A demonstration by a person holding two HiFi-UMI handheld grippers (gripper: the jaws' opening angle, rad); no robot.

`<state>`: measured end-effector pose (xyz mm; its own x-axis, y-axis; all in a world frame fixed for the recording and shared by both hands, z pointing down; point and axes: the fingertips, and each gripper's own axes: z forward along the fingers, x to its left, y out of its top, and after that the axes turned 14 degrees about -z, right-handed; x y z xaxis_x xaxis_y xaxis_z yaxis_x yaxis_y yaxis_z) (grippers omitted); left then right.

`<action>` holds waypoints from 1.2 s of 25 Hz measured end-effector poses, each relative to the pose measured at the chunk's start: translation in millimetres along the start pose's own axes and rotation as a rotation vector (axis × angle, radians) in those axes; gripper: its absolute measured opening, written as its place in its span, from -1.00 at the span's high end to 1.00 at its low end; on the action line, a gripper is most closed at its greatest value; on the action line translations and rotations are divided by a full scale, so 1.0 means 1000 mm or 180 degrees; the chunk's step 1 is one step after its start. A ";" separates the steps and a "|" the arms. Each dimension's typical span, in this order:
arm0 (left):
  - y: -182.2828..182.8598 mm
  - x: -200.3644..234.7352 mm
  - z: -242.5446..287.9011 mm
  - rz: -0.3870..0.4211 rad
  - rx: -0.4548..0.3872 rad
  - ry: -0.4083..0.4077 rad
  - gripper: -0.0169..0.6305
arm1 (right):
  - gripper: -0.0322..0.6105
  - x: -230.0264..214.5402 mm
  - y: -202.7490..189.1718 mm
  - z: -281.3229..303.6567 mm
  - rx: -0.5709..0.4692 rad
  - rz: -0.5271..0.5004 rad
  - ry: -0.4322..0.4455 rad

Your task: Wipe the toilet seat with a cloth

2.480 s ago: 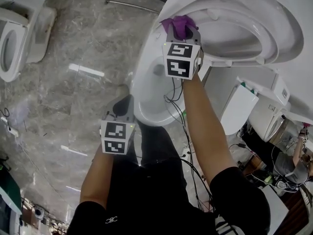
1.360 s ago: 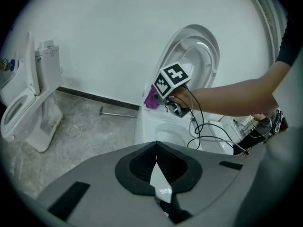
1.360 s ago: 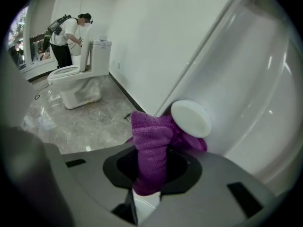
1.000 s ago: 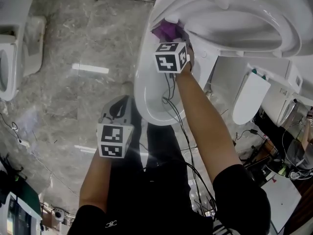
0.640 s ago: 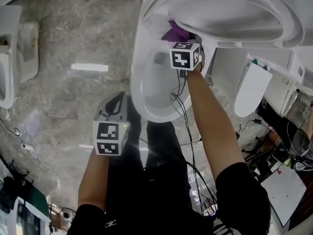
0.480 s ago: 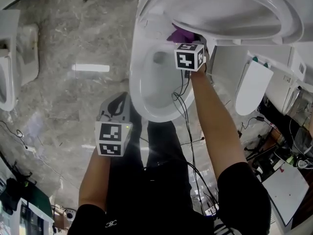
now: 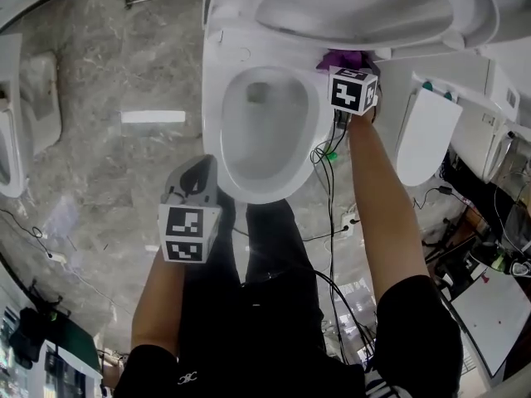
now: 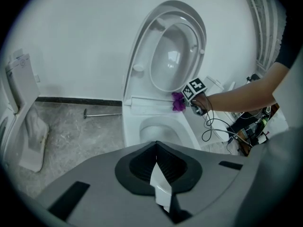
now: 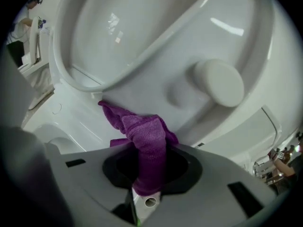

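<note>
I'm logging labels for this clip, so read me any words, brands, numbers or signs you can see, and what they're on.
No words or numbers can be read anywhere.
Marker cubes: black-and-white square patterns only, no text.
Black shirt: small white emblem, too small to read.

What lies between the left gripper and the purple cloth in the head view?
The open toilet bowl; the left gripper is beside its near rim, the purple cloth at its far corner. The left gripper view shows the same.
</note>
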<state>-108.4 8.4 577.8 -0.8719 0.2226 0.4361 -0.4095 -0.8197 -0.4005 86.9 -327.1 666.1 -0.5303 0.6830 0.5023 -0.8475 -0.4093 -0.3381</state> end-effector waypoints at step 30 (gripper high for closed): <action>0.001 -0.066 0.022 -0.0198 -0.0144 0.0164 0.93 | 0.61 0.031 -0.006 0.007 -0.0219 0.0302 0.0293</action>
<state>-45.4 -19.1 566.6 -0.8565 0.3001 0.4199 -0.4742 -0.7789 -0.4105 75.4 -308.0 689.1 -0.6006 0.6972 0.3914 -0.7883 -0.4342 -0.4359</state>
